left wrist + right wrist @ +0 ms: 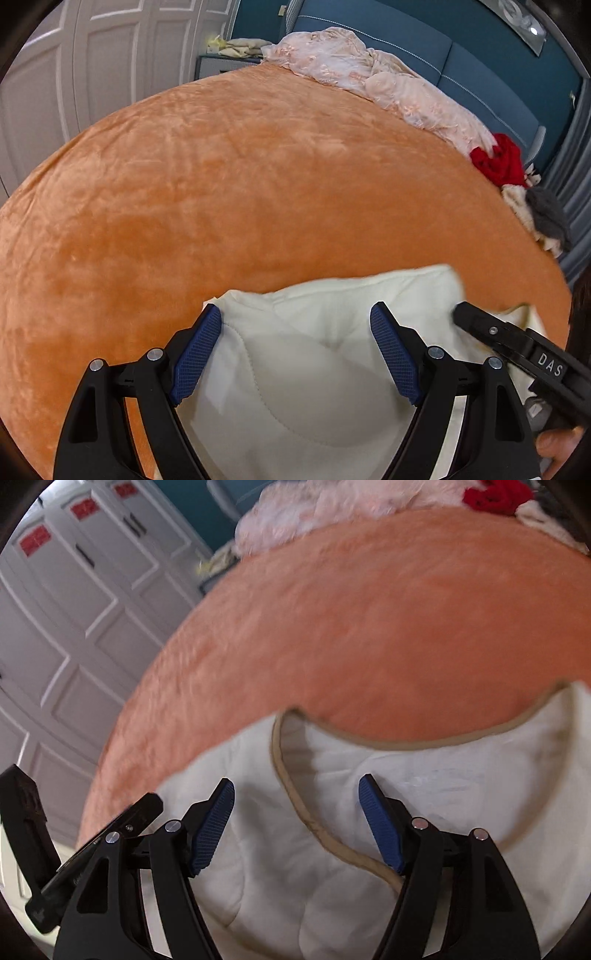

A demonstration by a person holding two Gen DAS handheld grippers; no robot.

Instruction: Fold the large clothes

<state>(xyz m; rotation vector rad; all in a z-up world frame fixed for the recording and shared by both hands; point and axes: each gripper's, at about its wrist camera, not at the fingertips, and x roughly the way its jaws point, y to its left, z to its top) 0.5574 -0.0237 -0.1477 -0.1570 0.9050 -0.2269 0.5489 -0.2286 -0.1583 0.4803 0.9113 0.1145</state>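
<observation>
A cream-white garment lies on the near edge of an orange plush bedspread. My left gripper is open just above it, blue pads apart, nothing between them. In the right wrist view the same garment shows a beige-trimmed edge running between the fingers. My right gripper is open over that trim. The right gripper's black body also shows at the right of the left wrist view, resting on the garment.
A pale pink blanket is heaped along the far side of the bed. A red garment and a grey and cream pile lie at the far right. White closet doors stand to the left.
</observation>
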